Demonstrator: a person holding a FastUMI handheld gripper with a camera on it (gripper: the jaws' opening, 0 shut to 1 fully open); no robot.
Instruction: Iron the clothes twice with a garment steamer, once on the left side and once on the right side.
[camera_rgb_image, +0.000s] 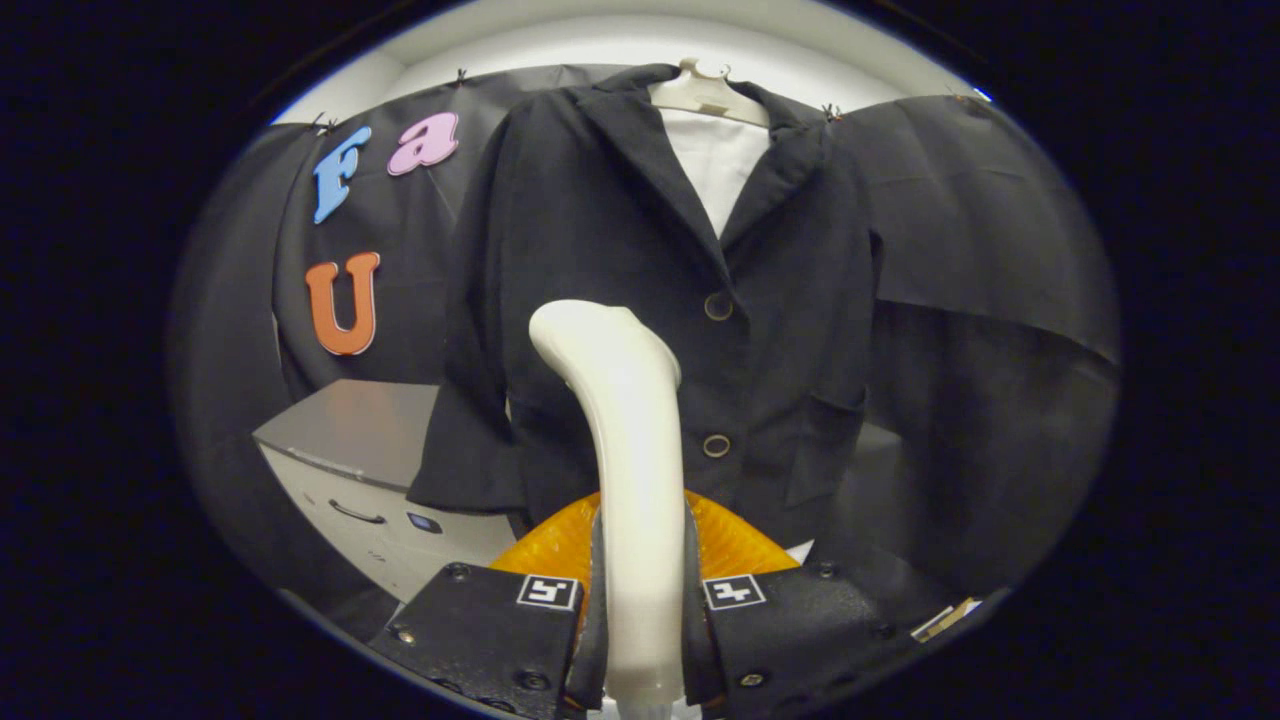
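We have the gripper (640, 620) closed on the white, smooth plastic handle of the garment steamer (625, 440), one finger pressing on each side of the shaft low down, near its base. The handle rises between the fingers and curves forward at the top, so its head sits just in front of the dark, woven button-front jacket (760, 300), over the panel beside the two round buttons. We cannot tell whether the head touches the cloth. Behind the handle, just above the fingers, an orange ribbed translucent body (730, 545) shows on both sides of it.

The jacket hangs on a pale plastic hanger (705, 95) with a white shirt (715, 165) inside the lapels. To one side stands a grey cabinet with a drawer handle (350, 470).

We judge the steamer to be rigid, fairly light and top-heavy, and its glossy handle looks slippery; a hold low on the shaft could let the head swing, so we would keep the squeeze firm. The jacket is soft and free-hanging, and we expect it to give way and sway under any push, so light contact seems wise.
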